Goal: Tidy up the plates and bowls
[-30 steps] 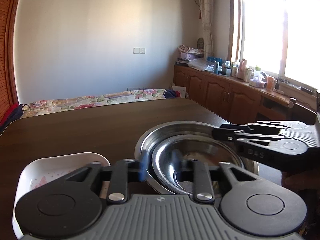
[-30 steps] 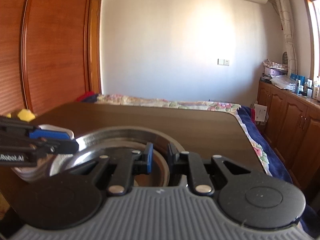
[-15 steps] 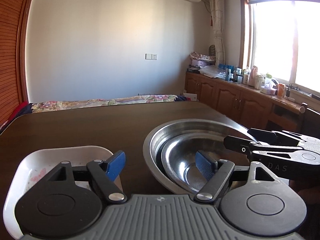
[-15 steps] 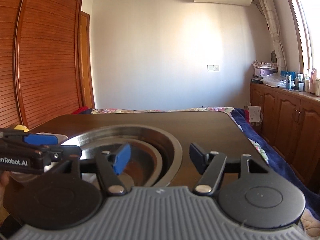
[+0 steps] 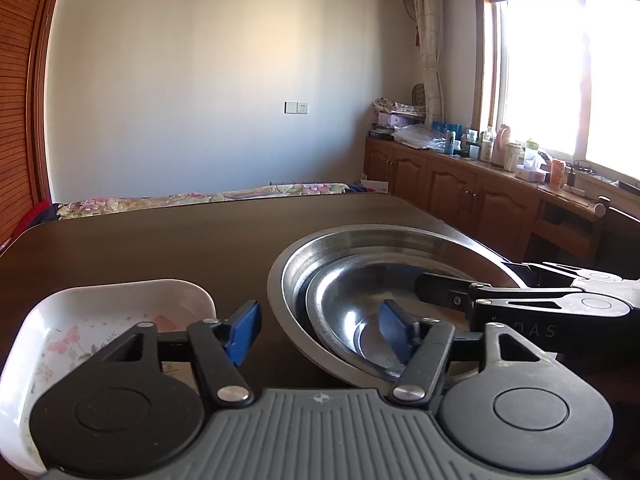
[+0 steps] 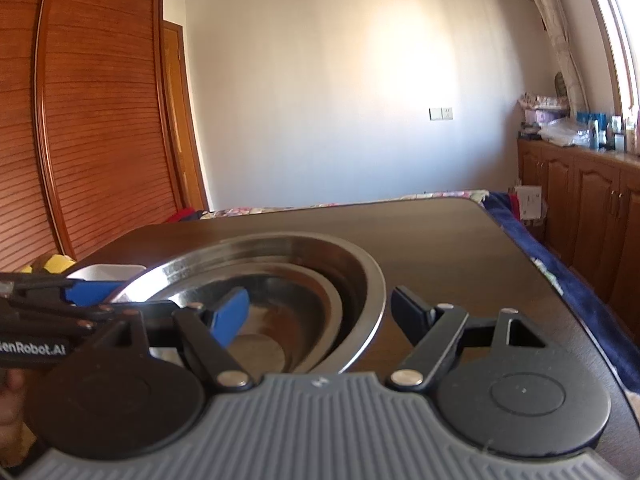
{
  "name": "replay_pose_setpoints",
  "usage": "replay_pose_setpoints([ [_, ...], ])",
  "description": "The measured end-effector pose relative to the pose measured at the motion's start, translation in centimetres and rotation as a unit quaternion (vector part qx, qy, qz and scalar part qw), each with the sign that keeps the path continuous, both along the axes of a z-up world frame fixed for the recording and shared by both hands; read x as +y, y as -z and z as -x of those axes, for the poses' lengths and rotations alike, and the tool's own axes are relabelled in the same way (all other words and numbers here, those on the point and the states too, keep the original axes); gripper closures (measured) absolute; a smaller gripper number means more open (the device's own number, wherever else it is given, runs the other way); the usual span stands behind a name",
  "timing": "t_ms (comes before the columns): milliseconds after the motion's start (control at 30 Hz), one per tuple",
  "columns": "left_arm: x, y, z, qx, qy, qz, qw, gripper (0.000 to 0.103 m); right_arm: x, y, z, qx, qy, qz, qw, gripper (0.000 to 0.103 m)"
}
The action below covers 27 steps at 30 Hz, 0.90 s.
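Nearest in the left wrist view, the left gripper [image 5: 320, 330] is seen released, its blue-padded fingers [image 5: 243, 332] spread wide, with nothing held between them. One finger is poised beside the white floral dish [image 5: 116, 312], the other over the near rim of the metal bowls. The right gripper [image 6: 324, 312] is likewise seen released in its own view, its jaws parted across the right rim of the outer bowl; one blue pad is placed above the bowl's hollow and the black finger outside the rim. No contact with the rim can be confirmed.

The small steel bowl [image 5: 360, 300] is nested inside the large steel bowl [image 5: 400, 240], and both are set on the dark wooden table [image 5: 160, 240] toward its near right corner. The white dish is laid just left of them, close to the near edge, apart from the bowls.

Beyond the far edge of the table, a floral bedspread [image 5: 200, 200] is seen, and wooden cabinets [image 5: 460, 196] under the window [image 5: 560, 80].
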State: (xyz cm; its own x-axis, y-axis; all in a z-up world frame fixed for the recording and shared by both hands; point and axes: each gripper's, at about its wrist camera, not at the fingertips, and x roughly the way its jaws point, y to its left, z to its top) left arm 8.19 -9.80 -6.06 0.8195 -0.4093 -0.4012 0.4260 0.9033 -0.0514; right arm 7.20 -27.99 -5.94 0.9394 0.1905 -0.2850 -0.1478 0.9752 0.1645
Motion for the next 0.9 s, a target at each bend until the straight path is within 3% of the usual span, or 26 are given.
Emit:
replay_pose_setpoints([
  [267, -0.4, 0.6, -0.3, 0.01, 0.0, -0.004, 0.9999, 0.053, 0.1, 0.4, 0.1, 0.005, -0.011, -0.008, 1.0, 0.031],
  [533, -0.5, 0.8, -0.1, 0.009, -0.002, 0.0, 1.0, 0.057, 0.6, 0.4, 0.1, 0.009, -0.011, 0.008, 1.0, 0.052],
  [900, -0.3, 0.8, 0.1, 0.008, -0.007, 0.004, 0.9999, 0.061, 1.1, 0.4, 0.5, 0.003, 0.001, 0.017, 1.0, 0.059],
])
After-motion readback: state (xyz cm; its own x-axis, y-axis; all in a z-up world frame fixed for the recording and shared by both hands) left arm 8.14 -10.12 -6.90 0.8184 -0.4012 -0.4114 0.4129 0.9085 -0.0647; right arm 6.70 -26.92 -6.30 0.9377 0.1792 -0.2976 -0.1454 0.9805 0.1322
